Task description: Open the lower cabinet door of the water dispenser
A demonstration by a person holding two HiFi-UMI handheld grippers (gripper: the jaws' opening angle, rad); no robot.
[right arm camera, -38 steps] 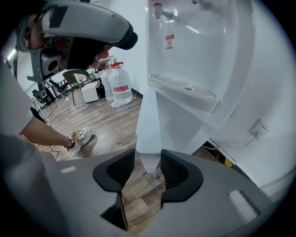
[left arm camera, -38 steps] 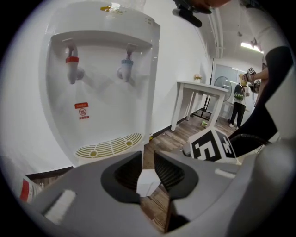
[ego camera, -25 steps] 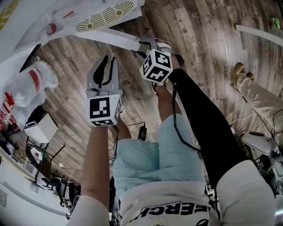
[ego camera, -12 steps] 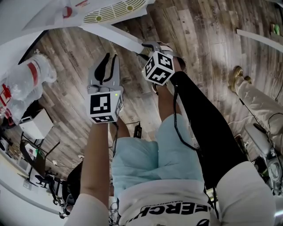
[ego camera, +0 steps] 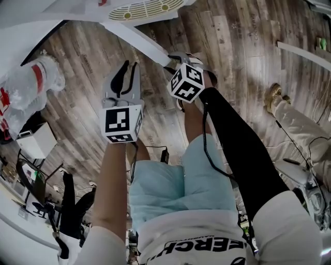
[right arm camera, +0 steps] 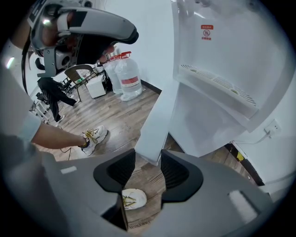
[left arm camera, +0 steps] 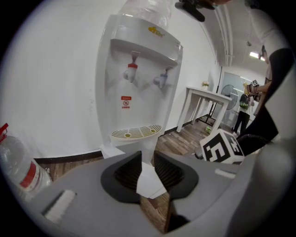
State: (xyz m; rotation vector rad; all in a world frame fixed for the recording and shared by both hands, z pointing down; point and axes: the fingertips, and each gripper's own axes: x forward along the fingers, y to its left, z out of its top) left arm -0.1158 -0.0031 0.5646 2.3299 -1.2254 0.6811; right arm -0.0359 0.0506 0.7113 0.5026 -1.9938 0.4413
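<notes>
White door [right arm camera: 155,125] of the dispenser [left arm camera: 138,83] stands swung out, just as a second ago; little else has shifted. Right gripper [right arm camera: 148,162] has its fingers spread, the door's edge just beyond them, ungrasped. Left gripper [left arm camera: 148,162] is released too, empty. Opening looks essentially done.

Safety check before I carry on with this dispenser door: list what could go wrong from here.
1. The cabinet door already stands swung out, its edge at the right gripper's open jaws; a careless pull could swing it into the shoe just below.
2. A bottle sits atop the dispenser; tugging the door hard may rock the top-heavy unit.
3. A cable lies on the floor by the person's legs, a likely trip hazard.
</notes>
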